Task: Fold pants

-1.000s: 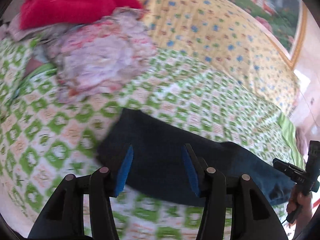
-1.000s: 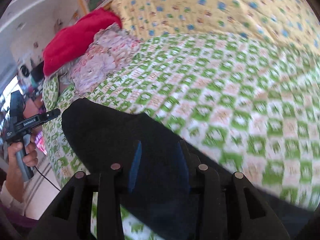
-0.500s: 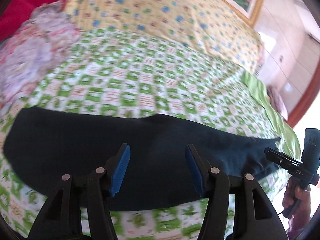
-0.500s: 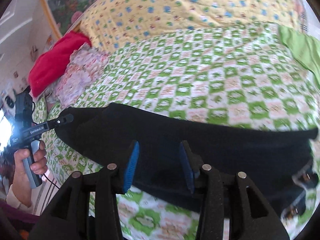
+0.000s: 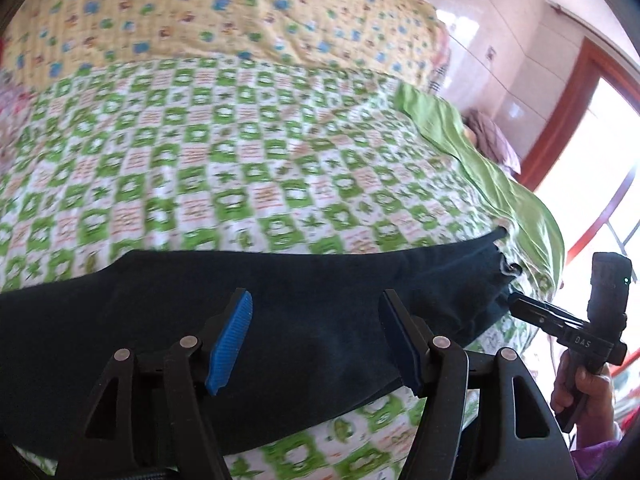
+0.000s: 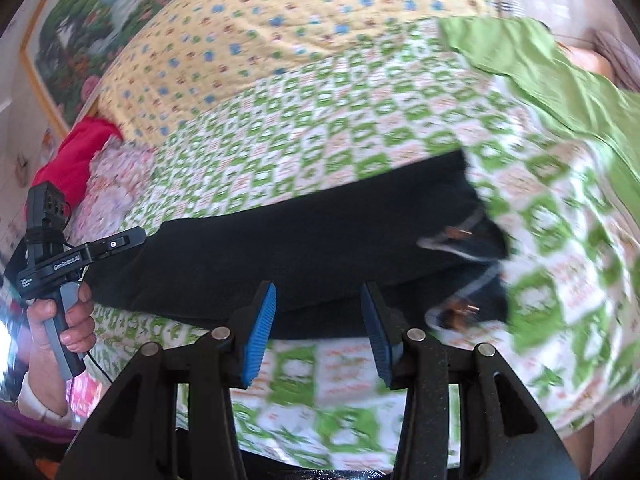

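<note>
Pants (image 5: 280, 320) lie long and flat on the bed (image 5: 240, 160), folded in half lengthwise we think, while our left tongs (image 5: 316, 336) are opening, our right tongs (image 6: 318, 328) stay apart, both empty.

Each hand-held gripper is black, with 2 ribbed blue pads and silver screw heads along its linkage. The left hand-held gripper (image 5: 316, 340) shows again in the right wrist view, white lettering on its side, a grey handle and a thin black cable. The right hand-held gripper (image 6: 318, 334) carries "DAS" in white. A white cuff (image 6: 38, 400) and purple sleeve (image 5: 596, 460) show.
</note>
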Demonstrator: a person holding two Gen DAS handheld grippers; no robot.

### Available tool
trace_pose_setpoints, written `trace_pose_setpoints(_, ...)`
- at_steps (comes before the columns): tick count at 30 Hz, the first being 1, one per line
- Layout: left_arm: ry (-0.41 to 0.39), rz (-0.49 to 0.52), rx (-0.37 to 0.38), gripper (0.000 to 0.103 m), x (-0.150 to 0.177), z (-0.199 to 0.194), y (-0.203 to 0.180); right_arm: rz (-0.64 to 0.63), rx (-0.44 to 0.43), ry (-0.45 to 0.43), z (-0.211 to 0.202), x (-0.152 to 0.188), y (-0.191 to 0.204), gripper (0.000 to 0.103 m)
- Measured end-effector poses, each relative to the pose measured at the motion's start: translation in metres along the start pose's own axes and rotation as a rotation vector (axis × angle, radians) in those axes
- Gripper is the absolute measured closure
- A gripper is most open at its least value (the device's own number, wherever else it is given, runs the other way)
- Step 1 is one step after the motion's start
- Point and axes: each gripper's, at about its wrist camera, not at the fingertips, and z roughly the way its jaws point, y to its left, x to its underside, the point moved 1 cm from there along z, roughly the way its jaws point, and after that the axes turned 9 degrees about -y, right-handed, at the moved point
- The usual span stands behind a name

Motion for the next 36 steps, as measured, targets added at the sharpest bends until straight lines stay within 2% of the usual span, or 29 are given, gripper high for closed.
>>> trace_pose_setpoints(5, 0.046, 0.090, 0.085, 0.033, -0.013, 0.027, -0.038, 0.073, 0.050, -0.031, -0.009, 0.000, -0.030, 0.057)
trace_pose_setpoints(11, 0.137, 0.220, 0.197, 0.033, -0.028, 0.071, -0.084, 0.125, 0.074, -0.052, -0.008, -0.005, -0.051, 0.057)
trace_pose_setpoints(19, 0.241, 0.371, 0.317, 0.033, -0.043, 0.127, -0.140, 0.213, 0.055, -0.069, -0.005, -0.006, -0.072, 0.057)
trace_pose_setpoints(24, 0.318, 0.436, 0.402, 0.033, -0.040, 0.161, -0.172, 0.240, 0.041, -0.086, -0.002, -0.009, -0.080, 0.057)
trace_pose_setpoints(25, 0.337, 0.451, 0.409, 0.035, -0.038, 0.168, -0.177, 0.239, 0.040, -0.089, -0.001, -0.009, -0.081, 0.062)
trace_pose_setpoints(27, 0.371, 0.468, 0.411, 0.046, -0.035, 0.178, -0.184, 0.233, 0.036, -0.094, 0.000, -0.010, -0.083, 0.076)
trace_pose_setpoints(28, 0.396, 0.473, 0.422, 0.060, -0.033, 0.184, -0.187, 0.235, 0.033, -0.097, 0.000, -0.010, -0.084, 0.084)
trace_pose_setpoints(29, 0.409, 0.480, 0.428, 0.070, -0.032, 0.186, -0.188, 0.240, 0.027, -0.103, -0.001, -0.011, -0.085, 0.090)
trace_pose_setpoints(31, 0.407, 0.507, 0.438, 0.078, -0.031, 0.186, -0.194, 0.240, 0.012, -0.110, -0.005, -0.011, -0.085, 0.092)
trace_pose_setpoints(36, 0.401, 0.542, 0.492, 0.082, -0.033, 0.173, -0.206, 0.239, -0.027, -0.127, -0.022, -0.010, -0.082, 0.095)
